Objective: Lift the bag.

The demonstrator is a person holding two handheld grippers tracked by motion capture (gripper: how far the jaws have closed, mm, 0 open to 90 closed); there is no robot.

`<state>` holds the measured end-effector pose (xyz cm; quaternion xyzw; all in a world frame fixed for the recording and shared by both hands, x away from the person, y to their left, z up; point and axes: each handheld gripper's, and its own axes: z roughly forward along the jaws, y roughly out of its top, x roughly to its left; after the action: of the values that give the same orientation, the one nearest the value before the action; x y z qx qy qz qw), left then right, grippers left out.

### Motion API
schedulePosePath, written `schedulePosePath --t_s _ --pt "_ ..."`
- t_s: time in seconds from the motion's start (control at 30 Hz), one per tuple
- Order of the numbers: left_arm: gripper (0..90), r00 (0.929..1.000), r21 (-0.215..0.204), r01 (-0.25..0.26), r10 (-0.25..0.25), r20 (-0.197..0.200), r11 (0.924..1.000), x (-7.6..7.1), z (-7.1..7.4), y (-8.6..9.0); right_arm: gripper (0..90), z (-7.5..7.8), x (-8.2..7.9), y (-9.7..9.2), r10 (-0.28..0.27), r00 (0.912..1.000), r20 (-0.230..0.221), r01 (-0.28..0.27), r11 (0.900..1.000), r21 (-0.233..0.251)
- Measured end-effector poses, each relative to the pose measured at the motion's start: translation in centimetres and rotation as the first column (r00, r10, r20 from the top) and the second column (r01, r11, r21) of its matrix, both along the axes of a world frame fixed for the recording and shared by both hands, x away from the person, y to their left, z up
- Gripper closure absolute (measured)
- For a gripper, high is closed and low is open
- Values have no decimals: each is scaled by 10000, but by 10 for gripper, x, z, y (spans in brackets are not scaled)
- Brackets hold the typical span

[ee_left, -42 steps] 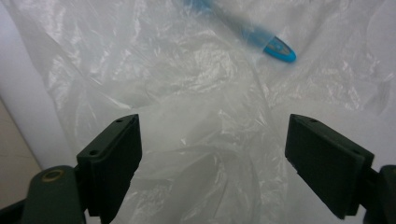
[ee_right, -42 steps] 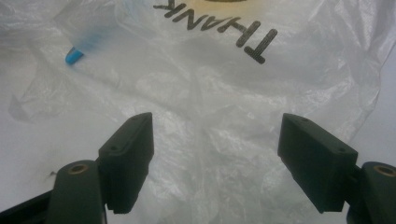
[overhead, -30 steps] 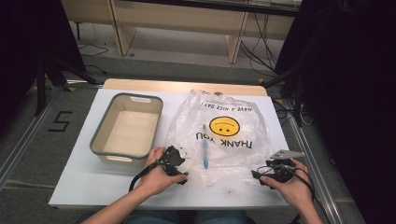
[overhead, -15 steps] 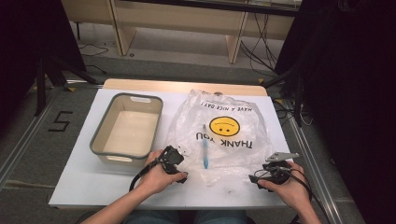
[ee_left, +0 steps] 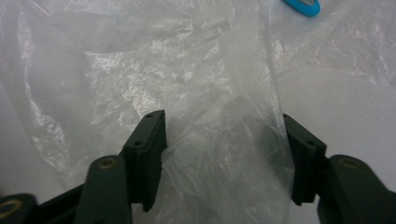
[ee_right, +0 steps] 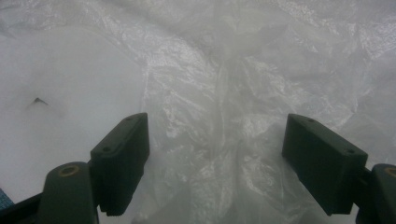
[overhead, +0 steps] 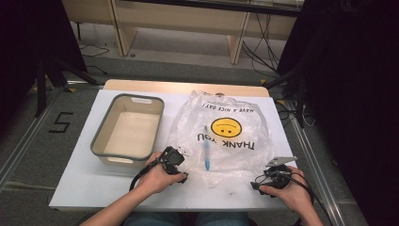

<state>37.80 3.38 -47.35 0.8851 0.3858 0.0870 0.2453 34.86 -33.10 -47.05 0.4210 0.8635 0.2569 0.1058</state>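
Note:
A clear plastic bag (overhead: 226, 136) with a yellow smiley and "THANK YOU" print lies flat on the white table (overhead: 84, 188). A blue pen (overhead: 205, 150) rests at the middle of the bag, and its tip (ee_left: 301, 7) shows in the left gripper view. My left gripper (overhead: 178, 162) sits at the bag's near left corner. Its jaws have just been closing and stand apart, with a crumpled strip of bag plastic (ee_left: 224, 140) loose between them. My right gripper (overhead: 269, 178) is at the near right corner, open wide over bag plastic (ee_right: 219, 121).
A grey-rimmed bin (overhead: 101, 139) with a pale inside stands left of the bag, just beyond my left hand. The table's front edge runs right under both hands. Cables and wooden shelving legs lie on the floor beyond the table.
The right hand has edged a little to the left and toward the front edge at the bag's corner. The left hand has kept its place.

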Motion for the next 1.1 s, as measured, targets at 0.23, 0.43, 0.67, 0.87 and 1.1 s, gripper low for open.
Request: schedulePosePath --t_s 0.23,0.43,0.67,0.87,1.1 --pt "503 9998 688 206 -204 -41 9974 -4 4 4 289 -1 -1 2 140 9998 163 -132 9987 -483" --pt "412 9988 1299 175 -234 439 9914 -8 5 4 389 1 -1 -1 22 9997 247 -9 9986 -532" --pt "468 9987 730 -274 304 -399 9970 -3 4 8 552 3 -1 -4 -2 9998 219 16 9979 -648" --pt "554 9972 768 -196 250 -702 9969 -2 6 6 683 5 0 -6 -25 9998 182 37 9978 -668" --pt "699 9967 605 -79 128 -800 9981 0 7 6 839 6 0 -4 79 10000 15 -78 9981 -616"
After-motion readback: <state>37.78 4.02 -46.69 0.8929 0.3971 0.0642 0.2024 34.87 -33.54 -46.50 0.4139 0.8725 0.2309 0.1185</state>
